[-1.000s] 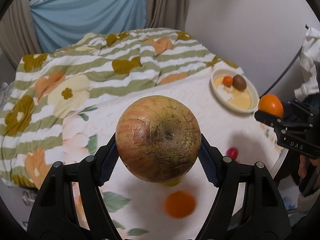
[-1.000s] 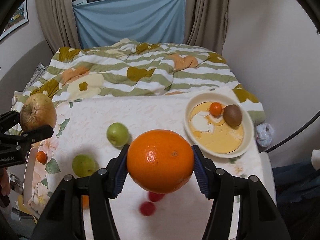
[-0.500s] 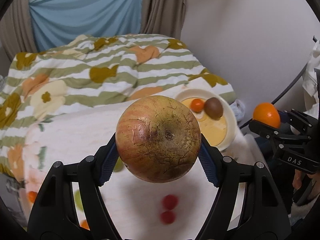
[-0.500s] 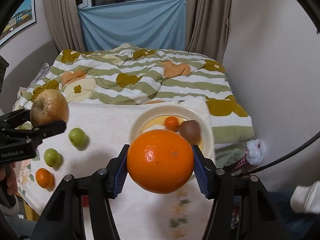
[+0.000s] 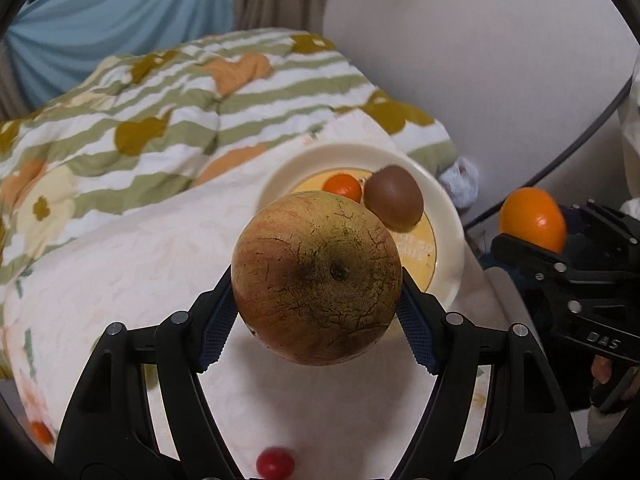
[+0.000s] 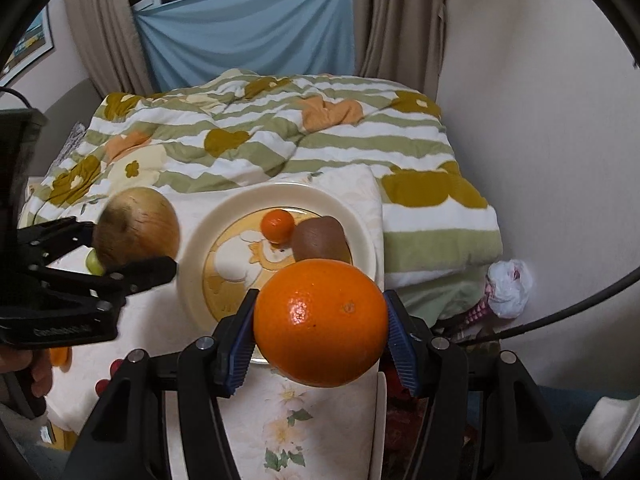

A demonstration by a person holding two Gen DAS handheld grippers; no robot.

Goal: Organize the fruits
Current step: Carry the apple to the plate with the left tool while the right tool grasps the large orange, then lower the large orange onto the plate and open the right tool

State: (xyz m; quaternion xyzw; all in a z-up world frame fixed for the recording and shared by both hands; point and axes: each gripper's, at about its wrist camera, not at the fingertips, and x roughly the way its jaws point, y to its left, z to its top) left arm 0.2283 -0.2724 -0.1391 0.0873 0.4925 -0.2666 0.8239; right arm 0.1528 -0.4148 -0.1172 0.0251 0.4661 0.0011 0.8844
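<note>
- Russet-skinned, cracked apple [image 5: 317, 278] sat clenched between the left gripper's [image 5: 318, 312] jaws, held above the cloth-covered bench [image 5: 120, 264].
- Cream plate [image 6: 224, 224] lay on the bench, at the apple's 1 o'clock, carrying a small tangerine [image 6: 277, 225] and, touching it at 3 o'clock, a kiwi [image 6: 320, 240].
- Large orange [image 6: 320, 322] was gripped tight in the right gripper's [image 6: 320, 344] jaws, over the plate's near rim.
</note>
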